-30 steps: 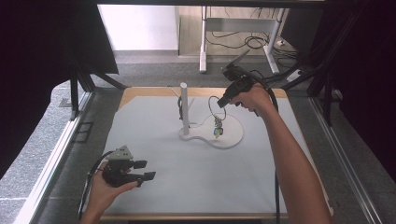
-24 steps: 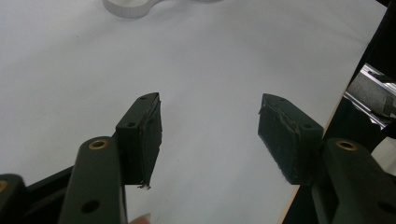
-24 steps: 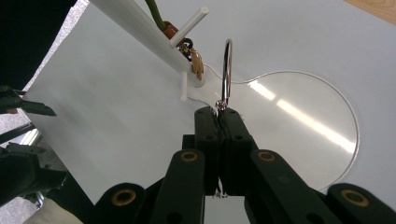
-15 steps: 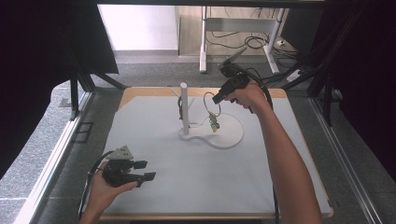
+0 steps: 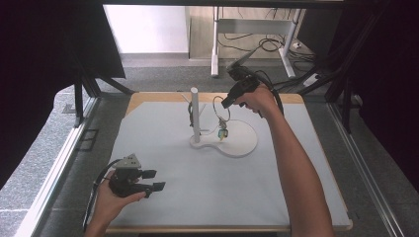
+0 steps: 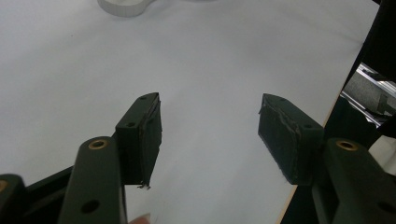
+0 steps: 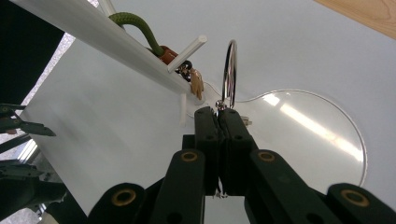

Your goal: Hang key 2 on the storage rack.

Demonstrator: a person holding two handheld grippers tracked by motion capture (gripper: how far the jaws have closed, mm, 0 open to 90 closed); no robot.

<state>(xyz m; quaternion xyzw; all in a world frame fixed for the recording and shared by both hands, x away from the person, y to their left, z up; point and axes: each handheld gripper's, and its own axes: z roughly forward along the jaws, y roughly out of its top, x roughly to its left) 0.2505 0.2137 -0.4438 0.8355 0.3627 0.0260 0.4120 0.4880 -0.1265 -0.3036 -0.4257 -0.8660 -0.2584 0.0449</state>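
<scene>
A white stand with an upright post (image 5: pixel 195 111) and short pegs rises from a white rounded base (image 5: pixel 242 143) at the table's far middle. My right gripper (image 5: pixel 227 102) is shut on a metal key ring (image 5: pixel 221 106), from which a small coloured charm (image 5: pixel 223 132) hangs just right of the post. In the right gripper view the ring (image 7: pixel 229 70) stands up from the closed jaw tips of the gripper (image 7: pixel 218 112), close to a peg (image 7: pixel 187 53). A green cord (image 7: pixel 135 25) hangs on the post. My left gripper (image 5: pixel 150 180) (image 6: pixel 208 100) is held open at the near left, nothing between its jaws.
A white mat (image 5: pixel 197 197) covers the wooden table, whose edge (image 5: pixel 148 96) shows at the back. Black frame bars (image 5: pixel 79 98) stand at the left and right sides. Desk legs and cables (image 5: pixel 267 44) lie on the floor beyond.
My right gripper has carried the key ring and its charm a little to the left, closer to the post. The left gripper has stayed where it was.
</scene>
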